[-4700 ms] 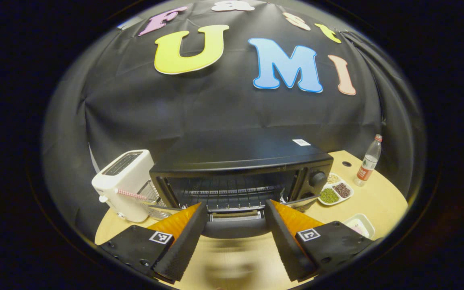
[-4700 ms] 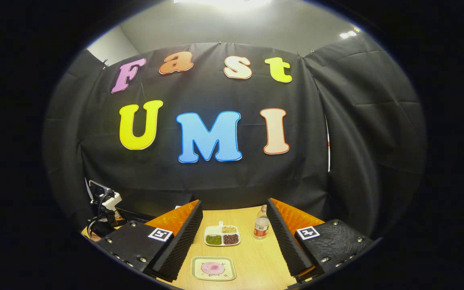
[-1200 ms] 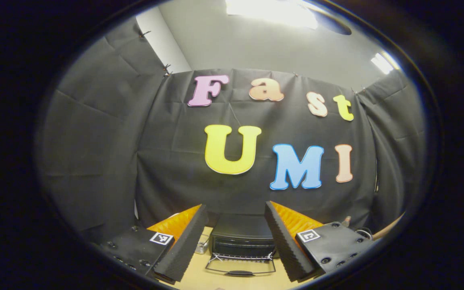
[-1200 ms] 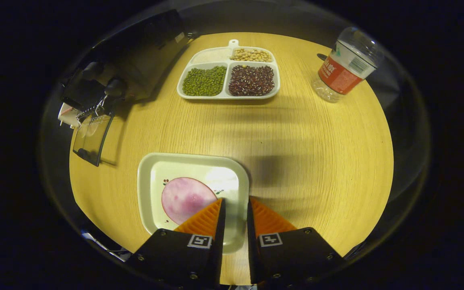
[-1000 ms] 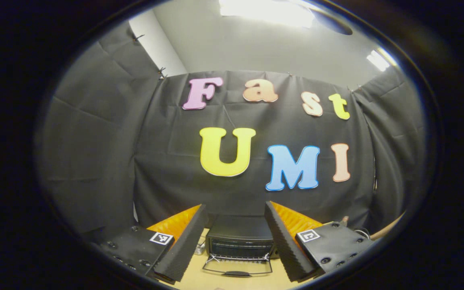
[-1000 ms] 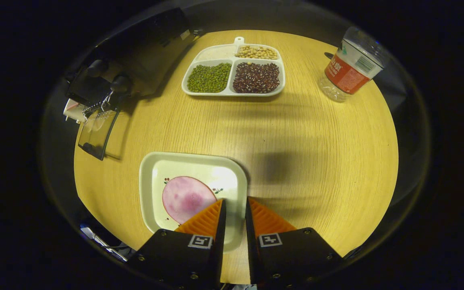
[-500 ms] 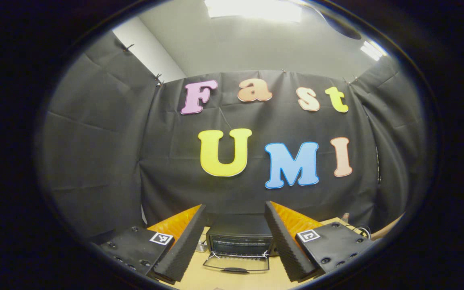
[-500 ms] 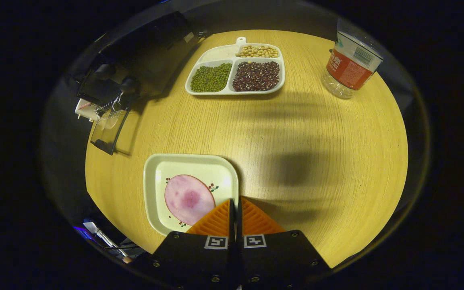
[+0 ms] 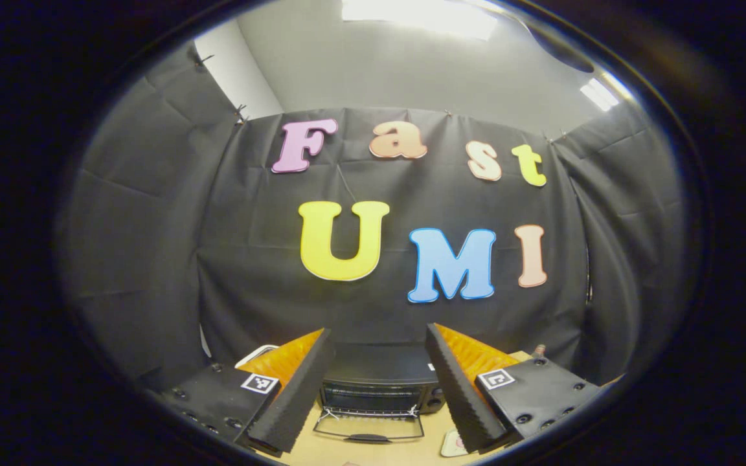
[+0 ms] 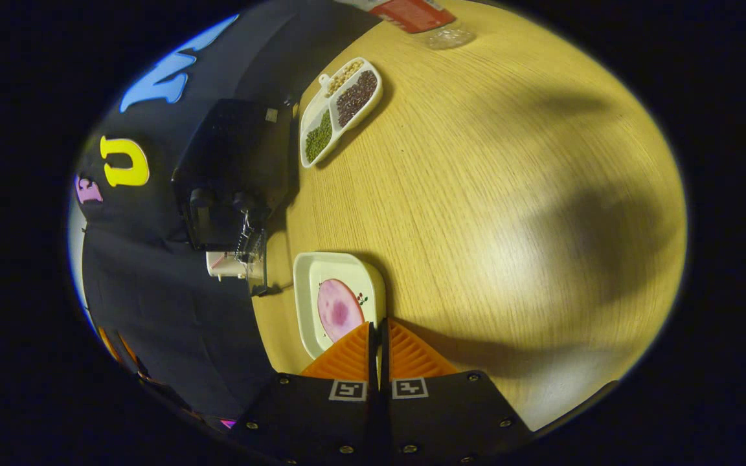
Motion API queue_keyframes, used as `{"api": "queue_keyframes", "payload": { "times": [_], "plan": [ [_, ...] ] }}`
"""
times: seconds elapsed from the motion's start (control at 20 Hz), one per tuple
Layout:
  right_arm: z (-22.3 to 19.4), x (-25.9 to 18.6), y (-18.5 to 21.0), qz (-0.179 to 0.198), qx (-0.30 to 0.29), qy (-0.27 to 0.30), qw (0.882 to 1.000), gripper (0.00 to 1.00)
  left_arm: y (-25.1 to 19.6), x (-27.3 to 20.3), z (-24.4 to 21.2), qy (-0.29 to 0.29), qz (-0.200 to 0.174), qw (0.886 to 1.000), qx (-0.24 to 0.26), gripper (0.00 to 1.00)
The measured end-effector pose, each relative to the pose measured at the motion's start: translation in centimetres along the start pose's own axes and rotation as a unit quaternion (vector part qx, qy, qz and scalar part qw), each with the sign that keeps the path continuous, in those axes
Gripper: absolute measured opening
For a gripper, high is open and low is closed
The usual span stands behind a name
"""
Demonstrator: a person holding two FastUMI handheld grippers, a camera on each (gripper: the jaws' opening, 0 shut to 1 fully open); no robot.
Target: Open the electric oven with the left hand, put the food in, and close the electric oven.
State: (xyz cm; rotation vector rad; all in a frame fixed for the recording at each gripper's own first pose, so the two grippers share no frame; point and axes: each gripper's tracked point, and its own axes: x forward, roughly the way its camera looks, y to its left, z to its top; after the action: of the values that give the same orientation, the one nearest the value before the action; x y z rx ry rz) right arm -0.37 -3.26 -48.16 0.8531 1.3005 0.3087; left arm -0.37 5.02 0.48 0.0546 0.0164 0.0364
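Right gripper view, nearest: the right gripper (image 10: 376, 333) is clenched on the near rim of the plate (image 10: 308, 272), its two fingers pressed together over that rim, a grasp that lets the plate be carried level with the food on it. The food, a round pink slice (image 10: 339, 310), lies on the middle of the plate. The plate sits by the left edge of the tabletop (image 10: 476, 194), just in front of the oven.

Beyond the plate stands the oven (image 10: 230, 175), its glass door (image 10: 258, 262) folded down toward the plate, so the mouth is ready to receive the food. A divided dish of beans (image 10: 340, 107) lies past the oven, and a bottle (image 10: 421, 16) stands at the far edge. The right half of the tabletop is bare, giving room to swing the plate round.

Left gripper view: the left gripper (image 9: 376, 382) is released, its fingers spread wide and holding nothing, held back from the oven (image 9: 379, 382). The door (image 9: 370, 427) lies flat on the tabletop (image 9: 425, 450) between the fingers' lines. Judged from this, opening is done and insertion remains; the lowered door's front edge is the obstacle to pass over.
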Motion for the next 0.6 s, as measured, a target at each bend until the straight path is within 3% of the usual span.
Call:
{"api": "queue_keyframes", "payload": {
  "times": [0.3, 0.4, 0.6],
  "plan": [
    [-1.3, -1.2, 0.9, 0.053, 0.051, -0.051, 0.996, 0.00, 0.6, 2.7, -1.0, 0.006, -0.038, 0.999, -0.021, 1.00],
    [-1.8, -1.7, 1.5, 0.069, 0.061, -0.063, 0.994, 0.00, 0.8, 3.4, -1.4, 0.010, -0.048, 0.999, -0.023, 0.96],
    [-3.2, -2.5, 3.6, 0.091, 0.075, -0.085, 0.989, 0.00, 1.4, 3.9, -1.3, 0.005, -0.056, 0.998, -0.029, 1.00]
  ]
}}
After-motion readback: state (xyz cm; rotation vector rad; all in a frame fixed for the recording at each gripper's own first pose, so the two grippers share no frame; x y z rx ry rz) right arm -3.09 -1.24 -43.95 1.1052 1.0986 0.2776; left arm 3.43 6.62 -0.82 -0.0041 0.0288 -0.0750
